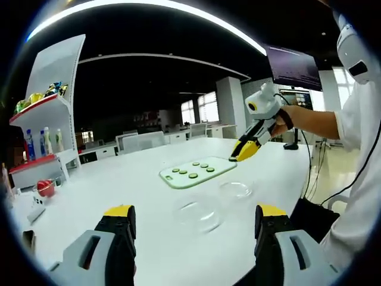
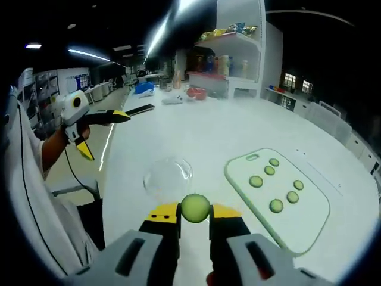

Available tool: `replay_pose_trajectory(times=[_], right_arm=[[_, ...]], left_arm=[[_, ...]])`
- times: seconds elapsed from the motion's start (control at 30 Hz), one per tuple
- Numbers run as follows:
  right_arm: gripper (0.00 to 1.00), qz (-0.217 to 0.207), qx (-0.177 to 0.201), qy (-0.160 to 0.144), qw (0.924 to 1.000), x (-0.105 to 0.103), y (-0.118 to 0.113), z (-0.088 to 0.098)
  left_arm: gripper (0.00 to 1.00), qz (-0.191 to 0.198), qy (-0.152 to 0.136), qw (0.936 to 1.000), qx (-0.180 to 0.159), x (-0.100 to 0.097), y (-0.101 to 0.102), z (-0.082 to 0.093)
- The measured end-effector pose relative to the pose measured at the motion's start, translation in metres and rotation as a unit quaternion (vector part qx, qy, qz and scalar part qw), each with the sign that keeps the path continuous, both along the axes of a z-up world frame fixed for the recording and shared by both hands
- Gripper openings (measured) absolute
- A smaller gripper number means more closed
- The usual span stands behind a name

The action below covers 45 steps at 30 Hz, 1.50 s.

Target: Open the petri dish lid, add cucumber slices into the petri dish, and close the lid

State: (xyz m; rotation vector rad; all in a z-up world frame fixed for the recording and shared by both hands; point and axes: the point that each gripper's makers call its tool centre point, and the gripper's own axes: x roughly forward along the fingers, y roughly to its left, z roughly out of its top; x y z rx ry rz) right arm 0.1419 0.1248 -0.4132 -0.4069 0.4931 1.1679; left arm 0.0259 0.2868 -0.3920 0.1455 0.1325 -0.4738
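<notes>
A pale green cutting board (image 1: pixel 196 173) (image 2: pixel 280 193) lies on the white table with several cucumber slices (image 1: pixel 193 175) (image 2: pixel 276 205) on it. Two clear glass petri dish parts sit side by side in front of it: one (image 1: pixel 199 214) between my left jaws' line of sight, the other (image 1: pixel 236 189) further right. In the right gripper view a clear dish (image 2: pixel 168 174) lies just beyond the jaws. My right gripper (image 2: pixel 194 215) (image 1: pixel 241 155) is shut on a cucumber slice (image 2: pixel 194 208), near the board's edge. My left gripper (image 1: pixel 195 214) (image 2: pixel 101 134) is wide open, holding nothing.
A white shelf (image 1: pixel 50 113) (image 2: pixel 235 47) with bottles and snack packs stands at the table's far side. A red object (image 1: pixel 46 187) (image 2: pixel 196 92) and a dark flat item (image 2: pixel 140 109) lie near it. A person in white (image 1: pixel 363 179) stands at the table's edge.
</notes>
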Motion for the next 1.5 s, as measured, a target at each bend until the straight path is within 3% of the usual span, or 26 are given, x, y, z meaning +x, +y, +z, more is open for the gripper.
replay_pose_trajectory(times=[0.17,0.6,1.5], right_arm=[[0.18,-0.003,-0.013,0.007,0.9999,0.000,-0.001,-0.021],[0.18,-0.019,-0.034,0.014,0.9991,0.000,-0.009,-0.052],[0.19,-0.007,-0.050,0.016,0.9986,0.004,-0.009,-0.064]], left_arm=[[0.82,0.001,0.000,1.0000,-0.001,-0.001,0.000,0.001],[0.83,0.003,0.002,1.0000,-0.004,-0.002,0.000,0.000],[0.83,0.004,-0.003,0.9999,-0.012,-0.004,0.002,0.003]])
